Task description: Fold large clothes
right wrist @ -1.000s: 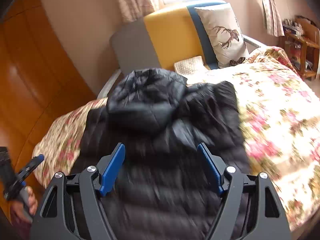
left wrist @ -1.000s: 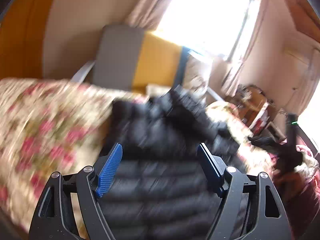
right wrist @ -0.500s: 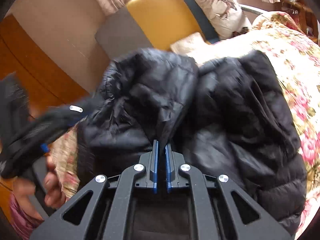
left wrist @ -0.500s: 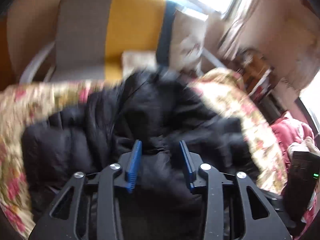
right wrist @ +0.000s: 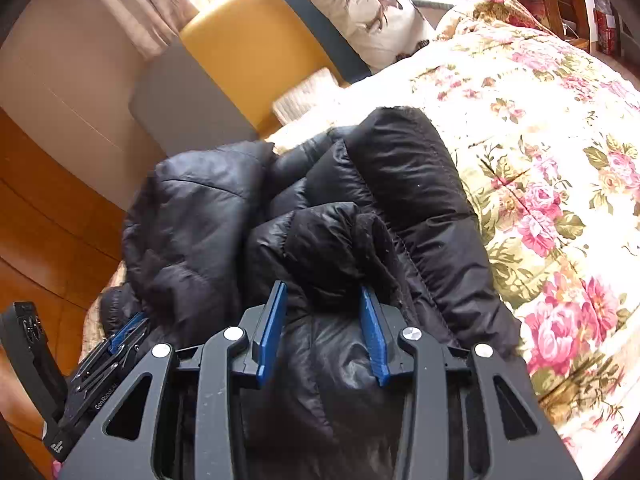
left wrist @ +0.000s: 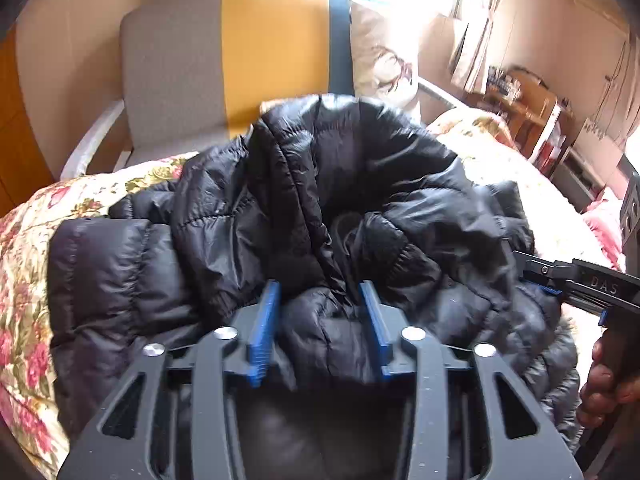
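A black puffer jacket (left wrist: pixel 360 184) lies bunched on the flowered quilt (left wrist: pixel 24 280), its upper part folded over toward me. My left gripper (left wrist: pixel 320 286) is low on the near edge of the jacket, jaws opening, with a puffy fold bulging between the blue pads. In the right wrist view the jacket (right wrist: pixel 400 176) fills the middle. My right gripper (right wrist: pixel 322 286) sits on its near edge, jaws opening too, with a ridge of fabric between them. Each gripper shows in the other's view: the right gripper (left wrist: pixel 532 276) at the right, the left gripper (right wrist: pixel 124 334) at the lower left.
A grey and yellow headboard (left wrist: pixel 260 52) and a deer-print pillow (right wrist: pixel 360 12) stand behind the jacket. The quilt (right wrist: pixel 560 160) spreads wide to the right. Orange wooden panels (right wrist: pixel 48 220) lie to the left, a cluttered wooden shelf (left wrist: pixel 532 112) far right. A hand (left wrist: pixel 604 380) holds the right gripper.
Both grippers came down onto the jacket, closed on folds of it and have part-opened again. The jacket went from lying flat to bunched and folded over.
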Action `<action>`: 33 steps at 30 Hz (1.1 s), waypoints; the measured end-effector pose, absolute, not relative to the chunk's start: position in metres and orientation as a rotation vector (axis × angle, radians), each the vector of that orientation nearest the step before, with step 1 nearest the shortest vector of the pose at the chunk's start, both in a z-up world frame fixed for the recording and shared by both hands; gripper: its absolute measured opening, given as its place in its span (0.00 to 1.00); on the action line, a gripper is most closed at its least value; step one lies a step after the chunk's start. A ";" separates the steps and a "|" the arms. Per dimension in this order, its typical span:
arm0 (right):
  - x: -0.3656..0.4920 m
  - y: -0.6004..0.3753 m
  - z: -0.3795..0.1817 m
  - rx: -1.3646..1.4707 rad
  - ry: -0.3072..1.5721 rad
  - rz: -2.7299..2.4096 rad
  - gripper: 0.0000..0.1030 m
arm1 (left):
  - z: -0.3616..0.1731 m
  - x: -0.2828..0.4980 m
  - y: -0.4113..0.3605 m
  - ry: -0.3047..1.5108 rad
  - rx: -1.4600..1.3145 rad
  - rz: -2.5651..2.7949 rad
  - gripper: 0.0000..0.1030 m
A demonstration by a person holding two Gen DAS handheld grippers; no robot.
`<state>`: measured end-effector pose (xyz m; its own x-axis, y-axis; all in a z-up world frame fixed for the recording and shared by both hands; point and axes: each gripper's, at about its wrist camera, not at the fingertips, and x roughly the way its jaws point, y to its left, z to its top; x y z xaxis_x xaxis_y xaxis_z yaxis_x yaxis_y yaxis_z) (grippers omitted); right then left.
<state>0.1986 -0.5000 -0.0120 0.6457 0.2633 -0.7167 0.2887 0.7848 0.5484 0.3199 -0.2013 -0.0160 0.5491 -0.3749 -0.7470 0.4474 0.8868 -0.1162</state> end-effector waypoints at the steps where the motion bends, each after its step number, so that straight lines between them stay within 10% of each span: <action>1: 0.188 -0.504 -0.005 0.717 0.853 0.008 0.52 | -0.009 0.314 -0.195 0.845 0.062 -0.487 0.66; 10: 0.094 -0.510 0.026 0.619 0.826 0.071 0.78 | 0.019 0.243 -0.103 0.781 -0.086 -0.514 0.78; 27: -0.087 -0.516 -0.101 0.804 1.154 0.188 0.82 | -0.106 0.078 0.082 1.163 -0.460 -0.443 0.77; 33: -0.085 -0.488 -0.086 0.703 1.182 0.302 0.24 | -0.107 0.071 0.059 1.218 -0.434 -0.627 0.12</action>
<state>-0.0846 -0.4884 -0.0863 0.3709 0.5631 -0.7385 0.1397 0.7524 0.6438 0.0707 0.0586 -0.1072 0.2122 -0.6543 -0.7259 0.2102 0.7560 -0.6200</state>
